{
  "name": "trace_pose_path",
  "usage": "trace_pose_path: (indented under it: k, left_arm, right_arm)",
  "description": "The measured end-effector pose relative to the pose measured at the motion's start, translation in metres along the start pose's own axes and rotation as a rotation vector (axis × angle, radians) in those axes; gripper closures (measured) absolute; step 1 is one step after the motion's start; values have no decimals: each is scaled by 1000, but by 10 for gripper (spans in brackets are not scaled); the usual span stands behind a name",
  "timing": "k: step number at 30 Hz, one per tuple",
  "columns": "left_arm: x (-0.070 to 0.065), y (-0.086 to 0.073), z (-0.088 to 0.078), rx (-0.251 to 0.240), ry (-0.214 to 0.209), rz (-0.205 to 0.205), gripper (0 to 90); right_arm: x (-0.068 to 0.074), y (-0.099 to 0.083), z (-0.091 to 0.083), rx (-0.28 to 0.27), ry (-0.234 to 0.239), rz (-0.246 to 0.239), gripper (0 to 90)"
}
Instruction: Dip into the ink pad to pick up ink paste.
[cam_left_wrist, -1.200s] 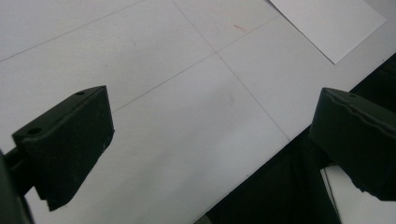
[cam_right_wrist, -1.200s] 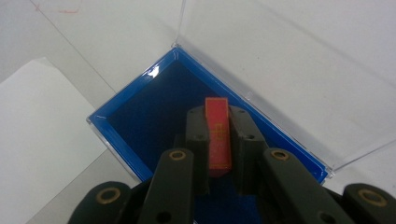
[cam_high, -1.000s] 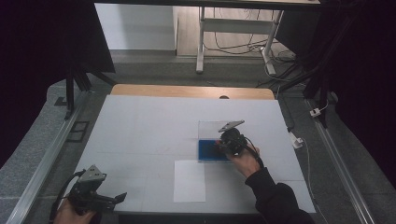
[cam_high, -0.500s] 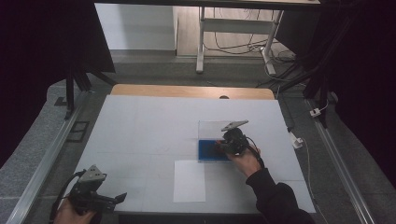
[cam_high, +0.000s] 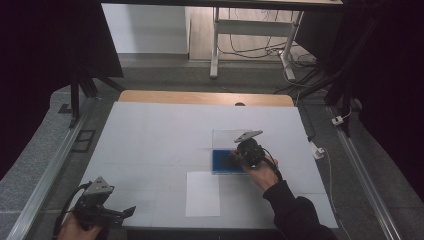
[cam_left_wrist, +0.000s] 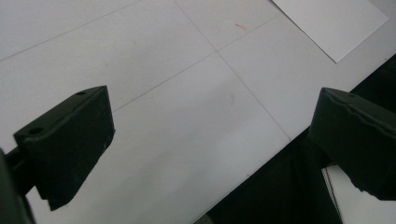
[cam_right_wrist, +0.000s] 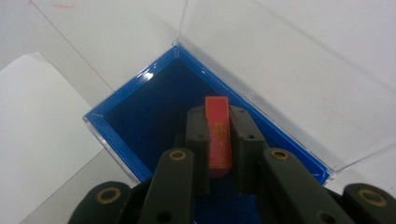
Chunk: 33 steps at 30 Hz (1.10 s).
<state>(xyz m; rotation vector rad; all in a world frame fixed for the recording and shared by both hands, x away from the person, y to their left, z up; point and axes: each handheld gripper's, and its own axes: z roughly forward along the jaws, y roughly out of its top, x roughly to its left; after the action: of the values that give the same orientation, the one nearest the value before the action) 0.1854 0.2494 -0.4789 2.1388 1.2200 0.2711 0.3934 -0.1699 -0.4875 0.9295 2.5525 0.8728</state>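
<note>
Red strip (cam_right_wrist: 218, 135), gripped, apparently inside blue tray (cam_right_wrist: 140, 121) edges.

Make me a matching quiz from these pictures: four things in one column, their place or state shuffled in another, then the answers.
1. left gripper
2. right gripper
3. blue box
4. sheet of paper

a. lying flat near the table's front edge
b. clear lid open
c. jaws apart, holding nothing
d. clamped on a red piece

Pairs: 1-c, 2-d, 3-b, 4-a

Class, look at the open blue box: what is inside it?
The blue box has a dark blue lining. The right gripper holds a red piece over it. The floor under the fingers is hidden.
</note>
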Motion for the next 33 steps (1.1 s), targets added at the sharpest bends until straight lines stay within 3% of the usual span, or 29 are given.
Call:
trace_pose_path:
  k: [14,25,33]
  left_arm:
    - [1,0,0,-3,-4,-3,1]
    - [1,0,-1,-6,-7,-4,1]
    - [1,0,-1,-5,-9,-5,2]
  right_arm:
    - [0,1,-8,-36,10,13,796]
    - [0,0,-22,-78,40,-13,795]
    - [2,-1,-32,-112,65,3,796]
